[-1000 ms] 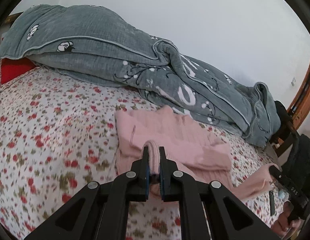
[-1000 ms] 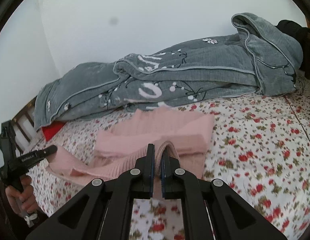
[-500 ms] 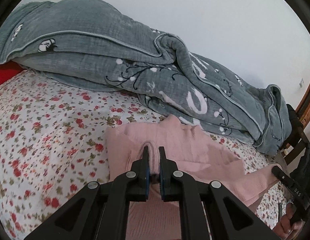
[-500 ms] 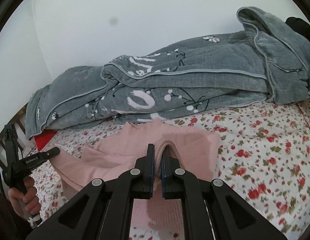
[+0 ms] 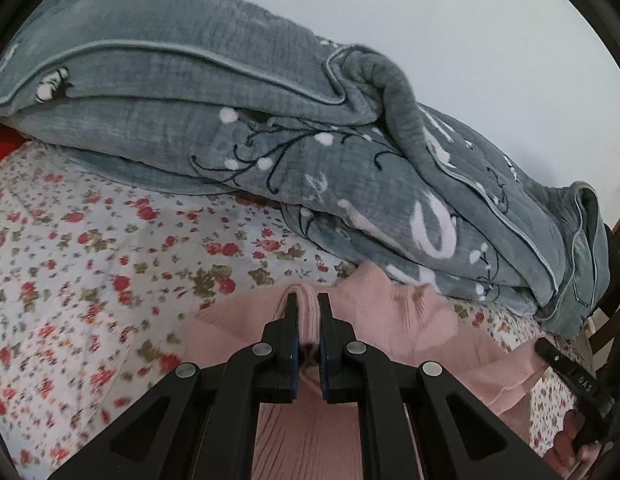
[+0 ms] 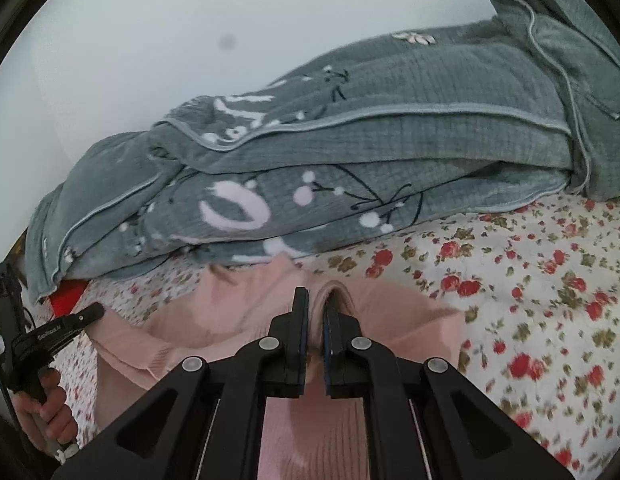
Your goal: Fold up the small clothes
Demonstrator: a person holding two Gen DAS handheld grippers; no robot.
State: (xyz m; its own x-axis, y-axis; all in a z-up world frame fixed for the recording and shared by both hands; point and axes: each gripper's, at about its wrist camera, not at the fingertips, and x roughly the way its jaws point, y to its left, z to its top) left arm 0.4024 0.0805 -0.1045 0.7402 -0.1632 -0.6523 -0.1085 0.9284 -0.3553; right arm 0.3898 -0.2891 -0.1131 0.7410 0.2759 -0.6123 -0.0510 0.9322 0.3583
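We hold the pink knit sweater (image 5: 394, 332) by its near edge, a pinch of ribbed fabric clamped between the closed fingers of the left gripper (image 5: 307, 312) and another between the closed fingers of the right gripper (image 6: 316, 312). The garment lies on the floral bedsheet (image 5: 89, 264), its far end touching the grey quilt (image 5: 269, 128) heaped along the wall.

The risk, as we judge it, is that the fold overshoots: if we carry the edge further, the knit can ride up onto the quilt or bunch against it, and the layers end up skewed. Uneven travel between our two hands would also twist the edge, and the thick fabric could slip from such narrow pinches.

Compared with a second ago, the quilt looms much larger and closer in both views, less of the sweater shows ahead of the fingers, and both grips remain clamped
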